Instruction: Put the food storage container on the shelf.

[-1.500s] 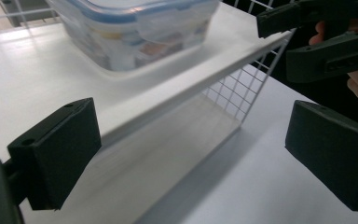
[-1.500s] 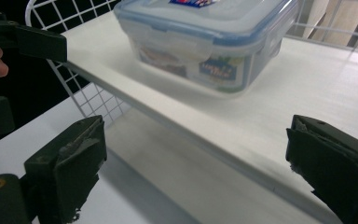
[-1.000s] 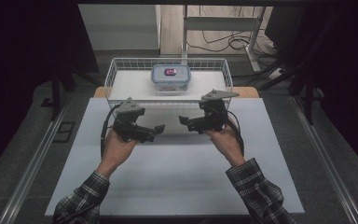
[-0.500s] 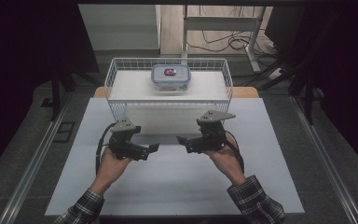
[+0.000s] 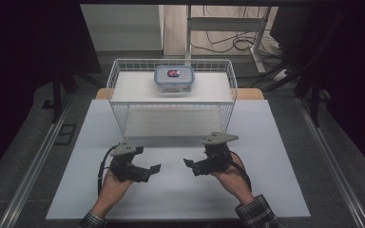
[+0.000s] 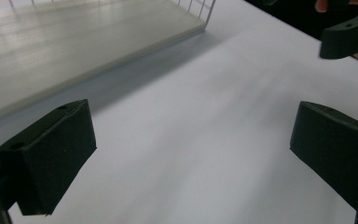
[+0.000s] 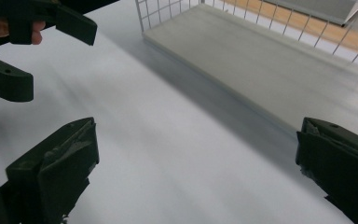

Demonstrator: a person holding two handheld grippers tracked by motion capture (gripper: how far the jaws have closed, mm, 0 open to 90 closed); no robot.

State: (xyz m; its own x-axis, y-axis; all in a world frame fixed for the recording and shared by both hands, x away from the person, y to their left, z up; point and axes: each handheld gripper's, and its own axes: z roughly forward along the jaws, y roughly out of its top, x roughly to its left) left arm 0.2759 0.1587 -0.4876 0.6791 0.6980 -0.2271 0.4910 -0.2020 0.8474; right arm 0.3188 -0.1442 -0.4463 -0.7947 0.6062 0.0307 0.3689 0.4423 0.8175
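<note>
1. I held my left gripper (image 5: 154, 168) and right gripper (image 5: 187, 163) low over the white table (image 5: 266, 190), tips facing each other — both with jaws spread wide and empty.
2. The clear lidded container (image 5: 174, 79) sat in the wire basket (image 5: 119, 116), toward its far side, well apart from both grippers.
3. I judged the spread jaws suited a reach over the basket's near wall.

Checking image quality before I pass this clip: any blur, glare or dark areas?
High view: sharp and evenly lit on the table, surroundings nearly black. Left gripper view: tabletop streaked with motion blur, basket soft. Right gripper view: similar blur, a soft shadow beside the basket; no glare.
</note>
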